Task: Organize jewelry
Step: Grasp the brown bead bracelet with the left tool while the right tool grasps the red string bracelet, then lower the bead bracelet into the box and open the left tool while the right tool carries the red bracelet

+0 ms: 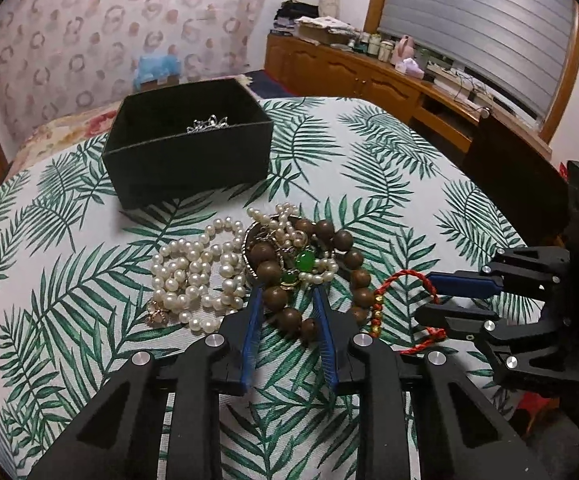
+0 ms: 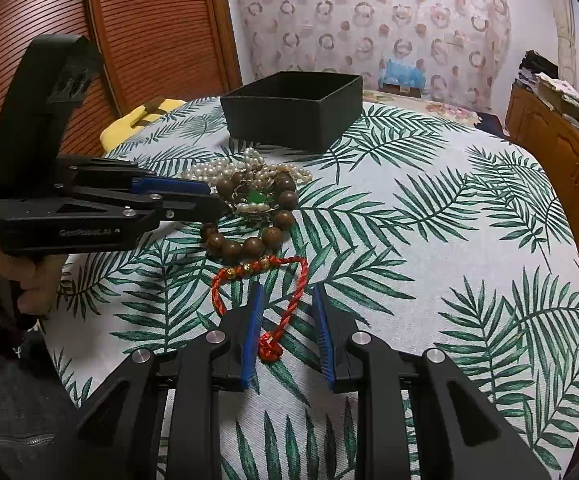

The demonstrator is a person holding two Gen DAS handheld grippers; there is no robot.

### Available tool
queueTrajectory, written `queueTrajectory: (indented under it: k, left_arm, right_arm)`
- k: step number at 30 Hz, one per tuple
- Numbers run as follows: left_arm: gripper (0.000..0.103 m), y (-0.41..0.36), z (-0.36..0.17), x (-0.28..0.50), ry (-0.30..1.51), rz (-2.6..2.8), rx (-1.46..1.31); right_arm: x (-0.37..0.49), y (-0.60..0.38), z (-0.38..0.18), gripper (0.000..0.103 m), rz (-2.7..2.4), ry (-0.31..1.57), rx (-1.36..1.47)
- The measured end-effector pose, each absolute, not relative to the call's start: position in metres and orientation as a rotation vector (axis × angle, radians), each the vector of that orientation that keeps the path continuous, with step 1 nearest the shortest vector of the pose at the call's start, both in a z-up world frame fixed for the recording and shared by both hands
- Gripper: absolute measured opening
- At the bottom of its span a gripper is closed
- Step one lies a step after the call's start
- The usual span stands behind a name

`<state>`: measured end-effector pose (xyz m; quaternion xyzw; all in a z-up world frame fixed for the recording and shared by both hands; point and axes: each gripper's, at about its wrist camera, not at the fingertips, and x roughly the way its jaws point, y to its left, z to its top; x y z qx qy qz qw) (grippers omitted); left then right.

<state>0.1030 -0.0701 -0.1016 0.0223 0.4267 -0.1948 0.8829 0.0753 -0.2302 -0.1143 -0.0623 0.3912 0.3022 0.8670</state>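
Jewelry lies heaped in the middle of the left wrist view on a desk (image 1: 389, 152) covered with a white cloth printed with green palm leaves: a tangle of pearl strands (image 1: 193, 272) at left, a brown wooden bead bracelet (image 1: 313, 276) looped around a green-stoned piece (image 1: 304, 261) at centre, and a red braided cord bracelet (image 1: 409, 280) with small gold beads at right. The left hand-held gripper (image 1: 287, 294) reaches in from the bottom of the frame, its blue-padded fingers (image 1: 254, 320) partly apart and standing on either side of the near arc of the wooden beads; the jaws straddle those beads with a gap at each pad, so nothing is clamped. The right hand-held gripper (image 2: 287, 292), seen from its own camera at lower centre, has its jaws likewise partly apart, set around the near end of the red cord, whose knot lies close against the left pad; I cannot tell whether the pad touches it, and the cord lies slack on the cloth. In the left wrist view that same gripper enters from the right edge, its tips over the cord loop. A black open box (image 1: 187, 148) stands beyond the pile, upper centre, with a silvery piece (image 1: 207, 124) inside. Behind are a curtain with ring patterns (image 1: 121, 24), a wooden sideboard (image 1: 353, 76) crowded with bottles at upper right, and a shuttered window (image 1: 485, 24). A person's hand (image 2: 29, 276) grips the left tool's handle at the left edge of the right wrist view.
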Motion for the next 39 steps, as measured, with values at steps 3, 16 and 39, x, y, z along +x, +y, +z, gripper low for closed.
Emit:
queueTrajectory:
  k: [3,16,39]
  left_arm:
    - [0.024,-0.07,-0.105,0.107,0.9,-0.394,0.048]
    - [0.012,-0.063,-0.069,0.096,0.782,-0.398,0.04]
    - [0.012,-0.041,0.015,0.09,0.583,-0.368,0.032]
  right_arm:
    - [0.076,-0.231,-0.115,0.027,0.634,0.819,-0.126]
    - [0.079,-0.231,-0.115,0.027,0.633,0.83,-0.116]
    - [0.08,-0.232,-0.109,0.004,0.632,0.812,-0.123]
